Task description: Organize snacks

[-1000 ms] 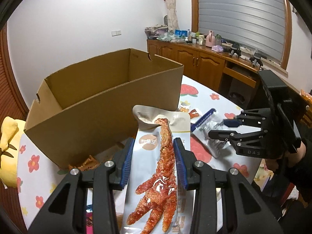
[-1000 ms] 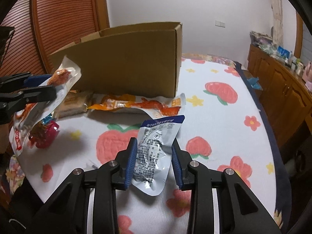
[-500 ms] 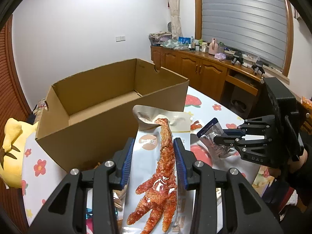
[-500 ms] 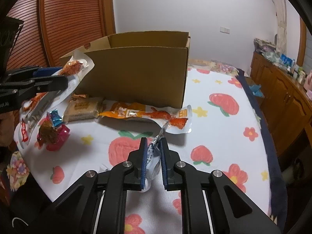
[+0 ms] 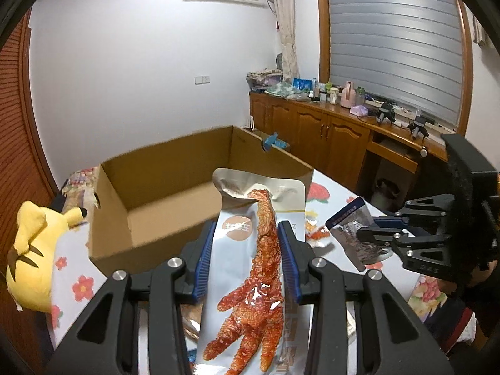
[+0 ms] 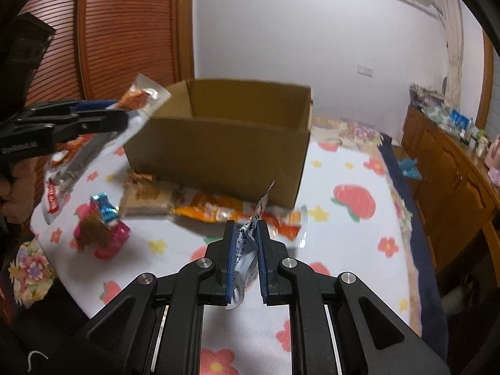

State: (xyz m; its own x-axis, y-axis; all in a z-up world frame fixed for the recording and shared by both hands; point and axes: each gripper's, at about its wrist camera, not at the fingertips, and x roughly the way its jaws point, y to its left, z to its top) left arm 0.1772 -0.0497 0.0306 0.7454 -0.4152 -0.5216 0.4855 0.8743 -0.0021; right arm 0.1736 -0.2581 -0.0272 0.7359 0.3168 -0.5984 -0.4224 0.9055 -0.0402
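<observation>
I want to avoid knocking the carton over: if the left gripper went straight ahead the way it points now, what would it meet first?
Probably the cardboard box: the left gripper, shut on the chicken-foot packet, aims at its near wall. The packet's top would likely touch before the fingers, though depth is hard to judge.

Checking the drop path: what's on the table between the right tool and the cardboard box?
Right wrist view: a long orange snack packet lies across that stretch, against the foot of the cardboard box, just beyond the right tool, which is clamped on a silver pouch.

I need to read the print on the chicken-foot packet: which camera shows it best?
The left wrist view: the chicken-foot packet faces the lens, held in the left hand-held gripper. The right wrist view shows it only blurred and side-on, at the left edge.
</observation>
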